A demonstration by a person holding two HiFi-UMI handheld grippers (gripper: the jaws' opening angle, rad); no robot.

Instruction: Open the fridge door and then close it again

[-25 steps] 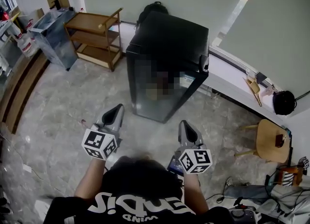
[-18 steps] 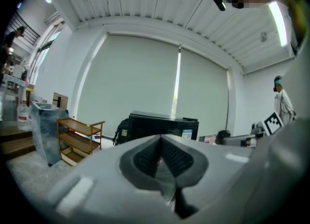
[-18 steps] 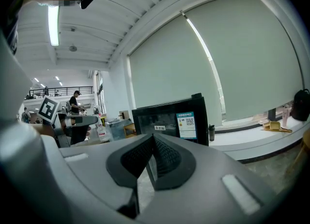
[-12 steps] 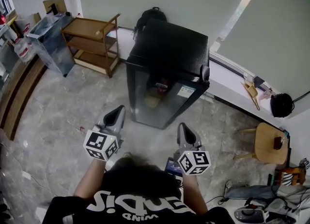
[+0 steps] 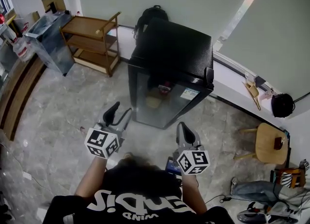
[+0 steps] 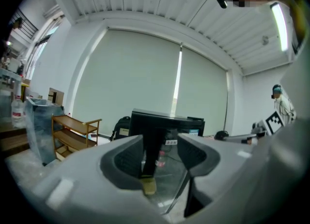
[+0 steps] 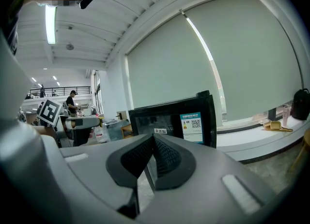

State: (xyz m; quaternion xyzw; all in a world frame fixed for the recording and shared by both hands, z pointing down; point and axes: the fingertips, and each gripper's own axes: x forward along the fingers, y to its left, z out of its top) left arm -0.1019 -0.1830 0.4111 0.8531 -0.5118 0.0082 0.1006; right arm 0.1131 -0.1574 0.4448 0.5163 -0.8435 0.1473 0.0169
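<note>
While it is standing shut on the grey marbled floor (image 5: 63,116), well apart from both claws, the black compact fridge with a glass door (image 5: 169,53) is probably hiding a stiff seal. Its rigid door-frame edge is looking like a safer hold than the slick glass. The left claw (image 5: 119,112) has just been opening, with nothing between its jaws, and the right claw (image 5: 183,127) is sitting pinched together, empty.

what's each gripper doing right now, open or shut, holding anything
Left gripper: open, its jaws have just been opening, nothing between them.
Right gripper: shut, empty.
</note>
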